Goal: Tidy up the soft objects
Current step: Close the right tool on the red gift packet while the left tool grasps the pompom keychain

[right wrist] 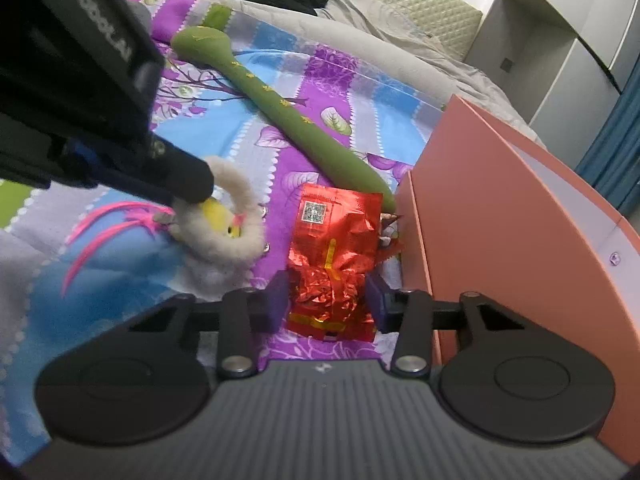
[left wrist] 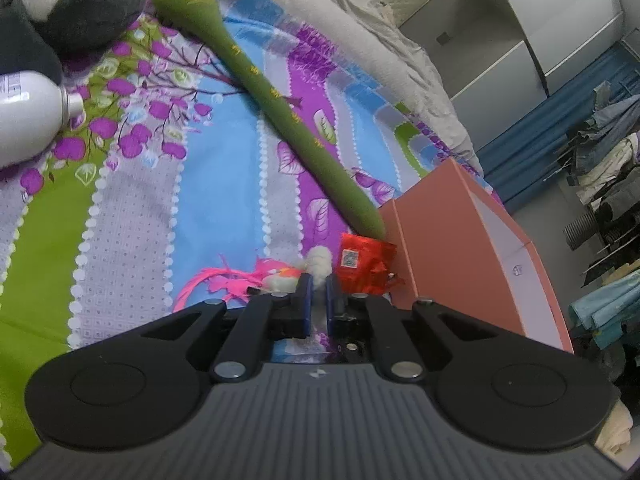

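A white fluffy toy [right wrist: 224, 236] with a yellow face and pink feathers [right wrist: 100, 232] is pinched between the narrowed fingers of the left gripper [left wrist: 318, 300]; the toy lies on the patterned bedspread [left wrist: 208, 184]. The right gripper [right wrist: 328, 300] is set around the crumpled lower end of a red foil packet [right wrist: 332, 240], its fingers touching the foil on both sides, so the packet is gripped. The packet is found just beside the toy and close against the side wall of a salmon-pink box [right wrist: 500, 216], which stands at the bed's right edge. A long green plush snake [left wrist: 280, 104] is stretched diagonally across the bedspread, its tail end reaching the packet and the box's corner. Toward the far left corner of the bed, a grey-and-white plush [left wrist: 80, 0] and a white spray can [left wrist: 28, 116] are seen lying. A rumpled grey duvet [left wrist: 360, 40] is bunched along the far edge.
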Available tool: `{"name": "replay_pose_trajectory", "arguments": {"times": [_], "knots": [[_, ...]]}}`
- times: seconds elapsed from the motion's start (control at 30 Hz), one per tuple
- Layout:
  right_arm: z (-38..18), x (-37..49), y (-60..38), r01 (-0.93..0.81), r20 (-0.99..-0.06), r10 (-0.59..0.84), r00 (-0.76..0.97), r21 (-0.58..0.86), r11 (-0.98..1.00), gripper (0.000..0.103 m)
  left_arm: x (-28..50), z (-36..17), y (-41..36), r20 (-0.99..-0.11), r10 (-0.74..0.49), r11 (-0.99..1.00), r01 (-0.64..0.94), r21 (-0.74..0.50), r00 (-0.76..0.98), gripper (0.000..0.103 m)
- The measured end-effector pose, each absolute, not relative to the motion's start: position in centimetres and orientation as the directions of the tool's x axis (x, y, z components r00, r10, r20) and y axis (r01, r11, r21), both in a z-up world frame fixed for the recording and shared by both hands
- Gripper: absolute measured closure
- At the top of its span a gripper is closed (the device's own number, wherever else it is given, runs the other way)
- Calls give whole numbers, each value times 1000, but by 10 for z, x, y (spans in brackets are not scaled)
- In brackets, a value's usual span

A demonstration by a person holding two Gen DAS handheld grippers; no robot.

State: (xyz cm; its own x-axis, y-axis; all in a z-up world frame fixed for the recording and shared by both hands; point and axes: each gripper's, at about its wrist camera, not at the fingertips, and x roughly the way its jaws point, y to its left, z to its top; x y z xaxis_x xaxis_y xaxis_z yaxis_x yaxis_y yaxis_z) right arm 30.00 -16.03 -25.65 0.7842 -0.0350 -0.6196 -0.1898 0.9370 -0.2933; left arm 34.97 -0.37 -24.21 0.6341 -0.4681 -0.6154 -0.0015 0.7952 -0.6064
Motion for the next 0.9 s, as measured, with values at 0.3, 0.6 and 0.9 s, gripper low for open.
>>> {"name": "replay_pose_trajectory", "arguments": {"times": [0.3,0.6,0.9], "knots": [[-238,275,-160,-228,-609,12,793,-280,933,100,332,-218,-9,-597,-456,808,26,-588,660,95],[-220,243,-165,-238,-594,39,804,-261,936,99,293,-197,-4,-581,-437,815,28,-579,687,95],[-230,257,-159,-227,-581,-5,814,-326,918,49,257,-196,10,-608,-386,846,3,-534,694,95]]}}
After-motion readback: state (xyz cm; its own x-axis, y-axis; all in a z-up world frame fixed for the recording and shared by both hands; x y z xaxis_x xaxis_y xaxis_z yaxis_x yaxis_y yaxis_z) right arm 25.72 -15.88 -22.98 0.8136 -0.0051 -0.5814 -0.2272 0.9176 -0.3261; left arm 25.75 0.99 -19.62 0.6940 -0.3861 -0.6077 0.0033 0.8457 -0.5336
